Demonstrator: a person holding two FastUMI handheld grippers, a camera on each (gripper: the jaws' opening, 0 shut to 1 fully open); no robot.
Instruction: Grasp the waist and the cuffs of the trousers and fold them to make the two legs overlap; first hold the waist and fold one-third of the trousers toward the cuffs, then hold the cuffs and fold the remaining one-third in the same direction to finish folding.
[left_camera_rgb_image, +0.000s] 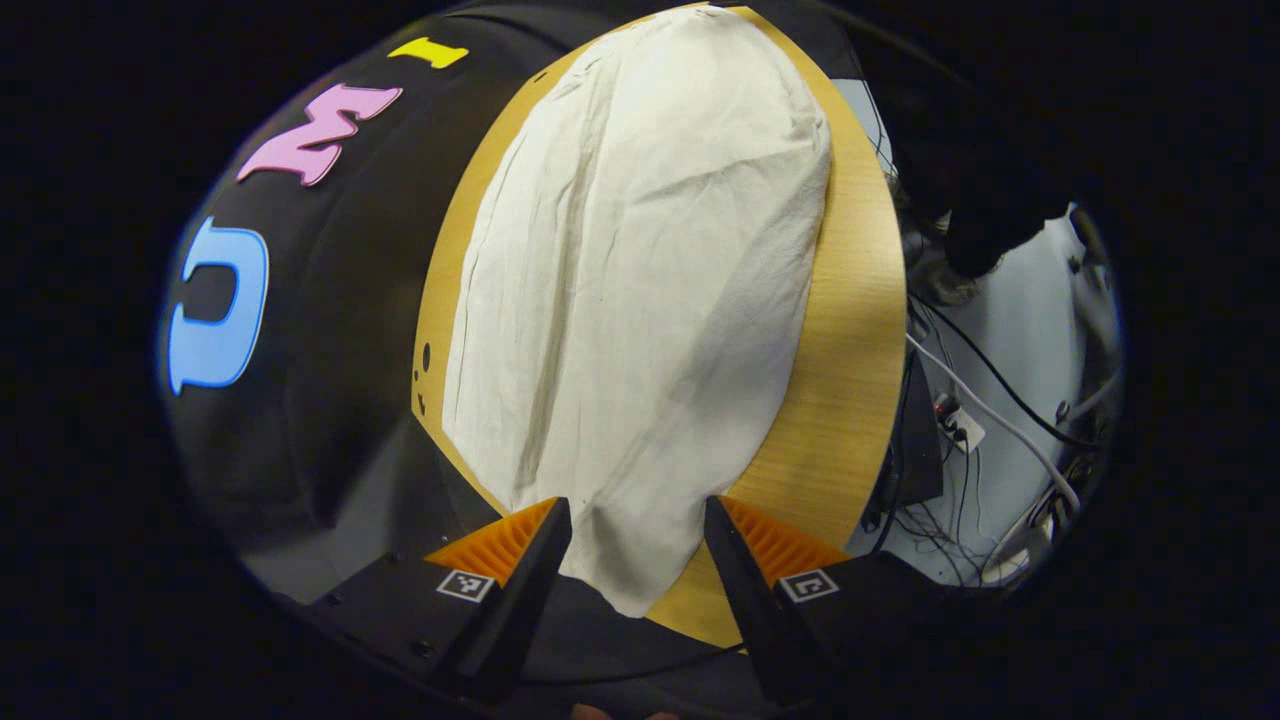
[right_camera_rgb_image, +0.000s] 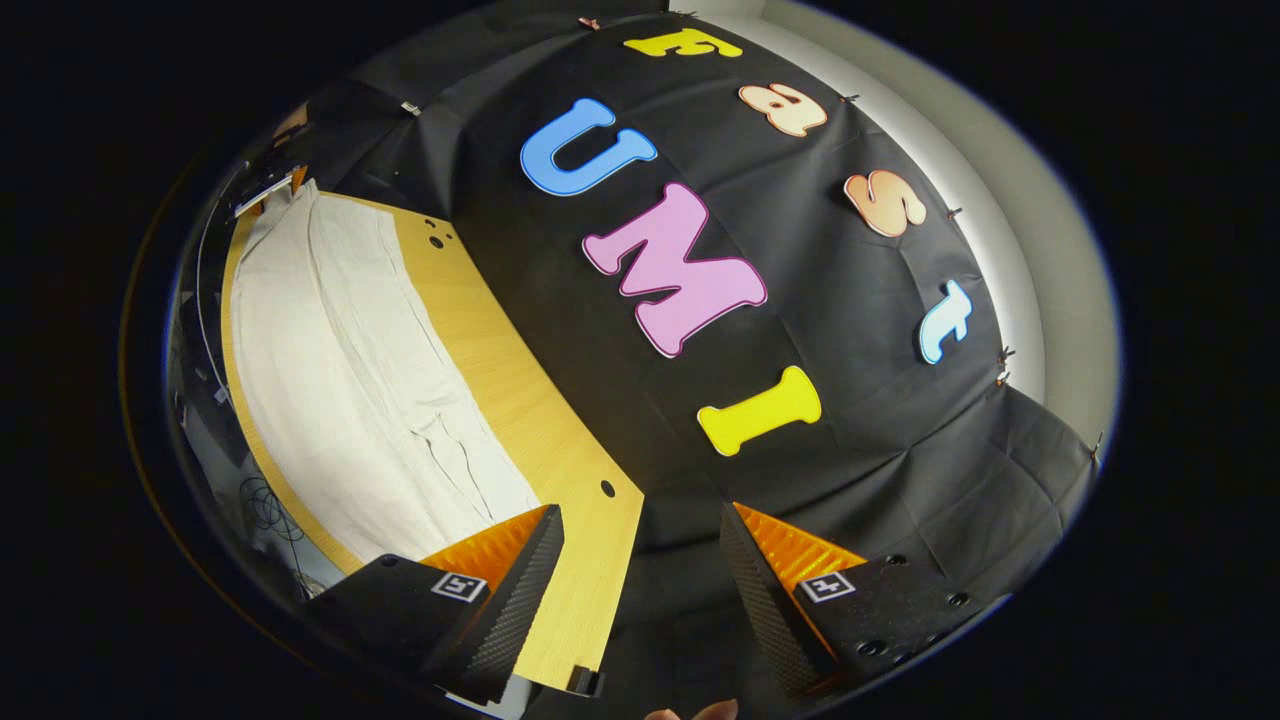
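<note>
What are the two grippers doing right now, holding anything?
Left gripper: open, empty, above the trousers.
Right gripper: open, empty, over the table edge.

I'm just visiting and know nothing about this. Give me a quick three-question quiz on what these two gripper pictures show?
1. True or false: the left gripper is shut on the trousers.
2. The trousers lie on: A) the floor, B) the wooden table, C) a chair?
3. Fill in: the right gripper has its jaws ____.

Key: 1 false, its fingers stand apart with cloth between them. 2 B. 3 open.
</note>
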